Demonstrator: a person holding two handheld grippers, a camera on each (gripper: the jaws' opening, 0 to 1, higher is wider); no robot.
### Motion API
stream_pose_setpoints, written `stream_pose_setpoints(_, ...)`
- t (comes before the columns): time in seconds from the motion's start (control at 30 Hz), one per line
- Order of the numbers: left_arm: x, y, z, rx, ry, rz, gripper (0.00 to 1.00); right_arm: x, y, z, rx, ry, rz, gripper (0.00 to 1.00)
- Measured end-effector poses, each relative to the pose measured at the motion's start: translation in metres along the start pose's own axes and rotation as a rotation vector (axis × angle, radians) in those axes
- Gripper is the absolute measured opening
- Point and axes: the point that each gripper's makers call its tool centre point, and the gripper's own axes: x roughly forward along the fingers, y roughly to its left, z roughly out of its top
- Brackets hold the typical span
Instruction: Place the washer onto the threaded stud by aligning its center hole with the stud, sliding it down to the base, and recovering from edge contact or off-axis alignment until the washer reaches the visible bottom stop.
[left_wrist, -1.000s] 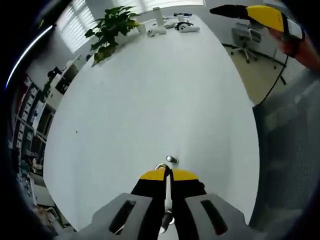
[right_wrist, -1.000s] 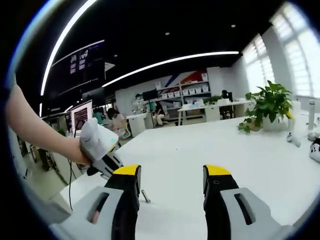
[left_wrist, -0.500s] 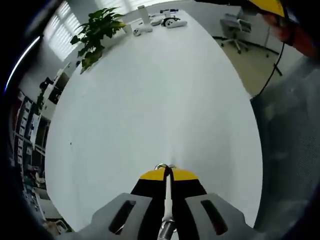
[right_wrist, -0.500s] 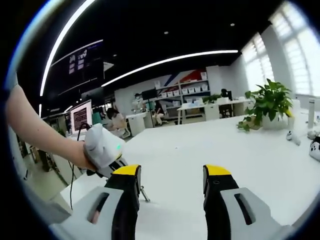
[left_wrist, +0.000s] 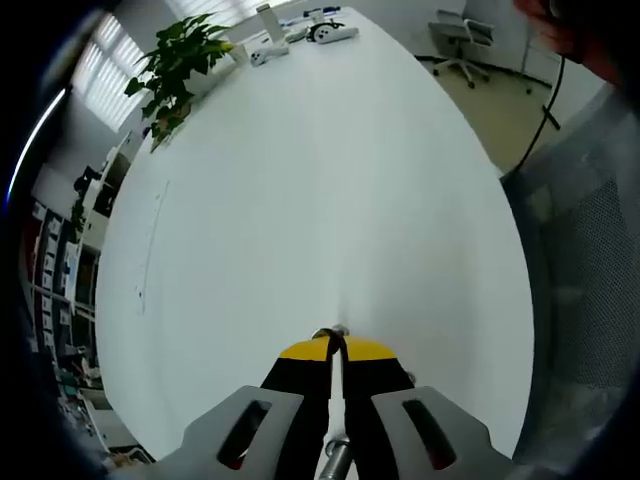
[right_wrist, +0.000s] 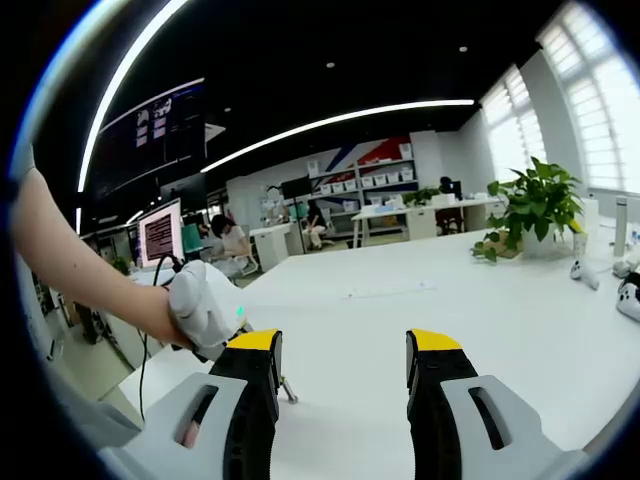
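My left gripper (left_wrist: 335, 346) is shut, its yellow-tipped jaws pointing down at the white table (left_wrist: 300, 180). A small metal ring, the washer (left_wrist: 327, 333), peeks out just past the tips, with a thin metal strip in the slit between the jaws. The stud's top is barely visible at the tips (left_wrist: 342, 329). In the right gripper view a hand holds the left gripper (right_wrist: 205, 310) low over the table, with a thin leaning metal rod (right_wrist: 287, 388) beneath it. My right gripper (right_wrist: 343, 365) is open with nothing between its jaws, to the right of the rod.
A potted plant (left_wrist: 170, 70) and white controllers (left_wrist: 300, 35) stand at the table's far end. The table edge curves along the right, beside grey clothing (left_wrist: 590, 270) and an office chair (left_wrist: 460, 40). Desks, shelves and seated people (right_wrist: 225, 245) fill the room beyond.
The left gripper has closed in on the stud: its round top, ahead of the tips a second ago, now sits at them. The right gripper has left the left view's upper right.
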Motion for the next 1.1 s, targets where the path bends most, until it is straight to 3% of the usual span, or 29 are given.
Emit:
stream_pose_setpoints(0.27, -0.002, -0.001, -0.002, -0.048, -0.008, 0.001, 0.0, -0.001, 0.0, -0.001, -0.002, 0.002, -0.001, 0.53)
stream_pose_setpoints(0.4, 0.001, -0.001, -0.011, -0.089, 0.008, 0.003, 0.0, 0.0, -0.001, -0.001, -0.001, 0.003, -0.003, 0.53)
stream_pose_setpoints(0.73, -0.002, 0.002, -0.013, -0.178, -0.027, 0.008, 0.0, 0.0, -0.001, -0.002, 0.0, 0.007, -0.004, 0.53)
stream_pose_setpoints(0.87, -0.007, 0.002, -0.027, -0.218, -0.029, 0.017, 0.0, 0.0, -0.001, -0.004, 0.002, 0.012, -0.001, 0.53)
stream_pose_setpoints(1.1, -0.014, -0.016, -0.053, -0.277, -0.025, 0.014, 0.0, 0.002, 0.001, -0.005, -0.003, 0.018, 0.004, 0.53)
